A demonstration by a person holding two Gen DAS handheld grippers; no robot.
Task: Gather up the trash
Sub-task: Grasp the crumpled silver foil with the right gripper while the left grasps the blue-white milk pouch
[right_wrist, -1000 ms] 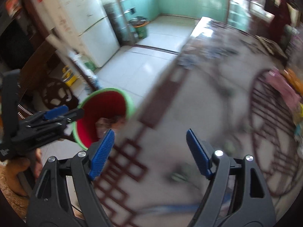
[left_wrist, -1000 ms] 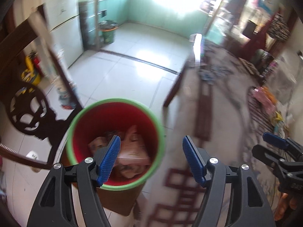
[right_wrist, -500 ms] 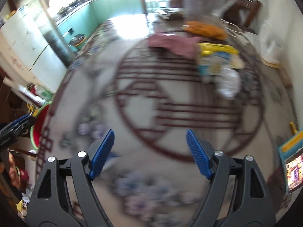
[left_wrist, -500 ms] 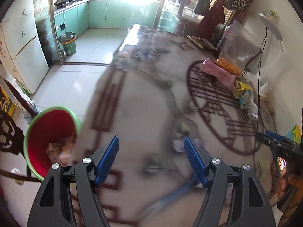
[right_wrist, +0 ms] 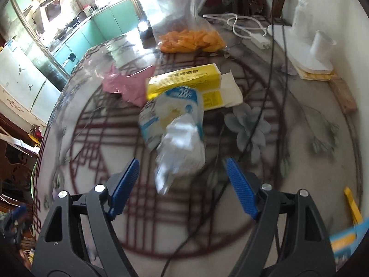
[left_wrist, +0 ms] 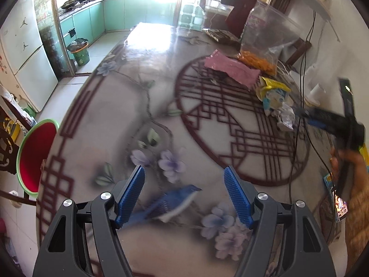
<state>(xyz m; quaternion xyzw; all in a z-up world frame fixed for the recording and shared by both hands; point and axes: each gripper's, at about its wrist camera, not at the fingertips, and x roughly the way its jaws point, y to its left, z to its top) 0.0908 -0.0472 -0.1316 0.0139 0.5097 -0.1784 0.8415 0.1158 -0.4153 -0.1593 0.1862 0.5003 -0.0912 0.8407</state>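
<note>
A: Status on both grippers?

B: Left gripper (left_wrist: 184, 192) is spread wide with nothing between the pads, pointing down at the patterned desk (left_wrist: 110, 120). Right gripper (right_wrist: 182, 184) is also spread and empty, with a crumpled clear plastic wrapper (right_wrist: 180, 152) lying on the desk just ahead of it, roughly centred between the two blue pads but not touched.

A: Where's the rest of the trash?

B: In the right wrist view, a blue-and-white pouch (right_wrist: 170, 110) sits directly behind the wrapper and touches it. Behind that are a yellow box (right_wrist: 184, 80) and a pink wrapper (right_wrist: 129, 85) to its left. A clear bag of orange snacks (right_wrist: 191, 39) is further back.

A: Bin?

B: The red bin with a green rim (left_wrist: 34, 157) is off the desk's left edge in the left wrist view, well apart from the pile. Its contents aren't visible from here.

A: Anything across the work area?

B: A black cable (right_wrist: 253, 120) runs over the desk just right of the wrapper.
</note>
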